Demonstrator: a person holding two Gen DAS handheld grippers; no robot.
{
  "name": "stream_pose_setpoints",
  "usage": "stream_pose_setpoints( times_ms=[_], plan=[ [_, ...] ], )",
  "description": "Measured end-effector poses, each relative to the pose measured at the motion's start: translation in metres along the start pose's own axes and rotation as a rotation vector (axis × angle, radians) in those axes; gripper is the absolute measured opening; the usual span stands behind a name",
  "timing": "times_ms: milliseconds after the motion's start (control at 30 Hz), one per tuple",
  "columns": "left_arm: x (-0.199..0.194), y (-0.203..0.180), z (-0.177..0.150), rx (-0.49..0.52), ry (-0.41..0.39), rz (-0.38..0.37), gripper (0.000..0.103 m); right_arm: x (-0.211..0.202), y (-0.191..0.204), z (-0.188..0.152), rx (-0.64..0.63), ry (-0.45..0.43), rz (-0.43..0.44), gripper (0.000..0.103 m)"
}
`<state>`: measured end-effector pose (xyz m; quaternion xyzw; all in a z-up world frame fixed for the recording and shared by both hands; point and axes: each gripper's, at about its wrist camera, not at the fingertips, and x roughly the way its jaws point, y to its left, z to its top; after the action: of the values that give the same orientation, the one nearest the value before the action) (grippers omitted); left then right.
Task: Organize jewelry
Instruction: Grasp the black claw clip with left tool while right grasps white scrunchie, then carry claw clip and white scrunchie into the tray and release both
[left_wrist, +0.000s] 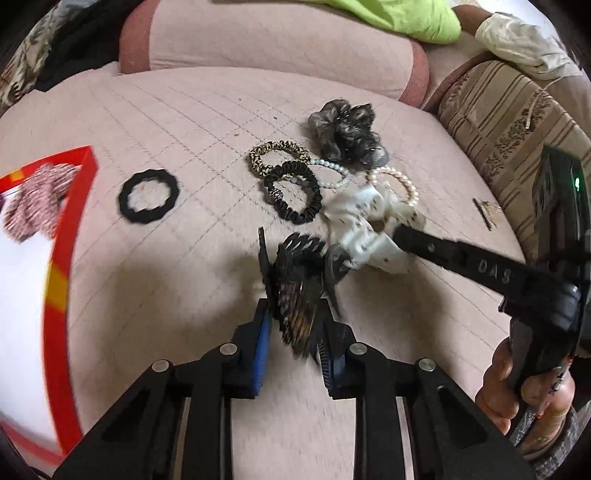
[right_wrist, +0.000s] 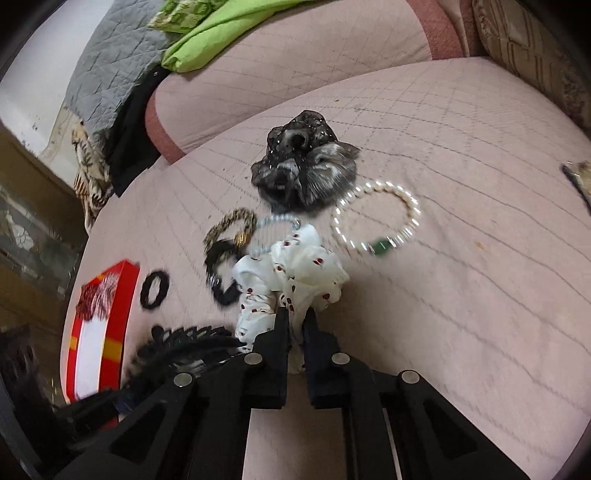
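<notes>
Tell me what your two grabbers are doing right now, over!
Left gripper shut on black hair clip. Right gripper shut on white scrunchie. Red box to the left. Clip and scrunchie touching; more bands and pearl bracelets close behind.

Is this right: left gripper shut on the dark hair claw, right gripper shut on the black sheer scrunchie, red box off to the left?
One error. The right gripper is shut on the white spotted scrunchie, not the black sheer scrunchie, which lies untouched farther back; the right wrist view shows it. The left gripper on the dark hair claw and the red box at left hold.
</notes>
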<state>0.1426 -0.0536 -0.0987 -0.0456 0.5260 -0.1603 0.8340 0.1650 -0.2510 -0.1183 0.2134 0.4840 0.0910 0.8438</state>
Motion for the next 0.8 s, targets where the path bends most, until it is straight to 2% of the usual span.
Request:
stream_pose_setpoints(
  times_ms=[233, 467, 667, 800],
  plan=[
    [-0.049, 0.002, -0.033, -0.017, -0.035, 0.012, 0.022, -0.049, -0.006, -0.042, 0.008, -0.014, -0.006, 0.008],
    [-0.092, 0.016, -0.047, -0.073, -0.121, 0.051, 0.022, -0.093, 0.018, -0.056, -0.054, -0.073, 0.017, 0.008],
    [-0.122, 0.044, -0.057, -0.119, -0.182, 0.159, 0.022, -0.109, 0.064, -0.061, -0.158, -0.089, 0.052, 0.008],
    [-0.142, 0.091, -0.062, -0.213, -0.221, 0.24, 0.023, -0.103, 0.099, -0.064, -0.226, -0.066, 0.083, 0.008]
  ],
)
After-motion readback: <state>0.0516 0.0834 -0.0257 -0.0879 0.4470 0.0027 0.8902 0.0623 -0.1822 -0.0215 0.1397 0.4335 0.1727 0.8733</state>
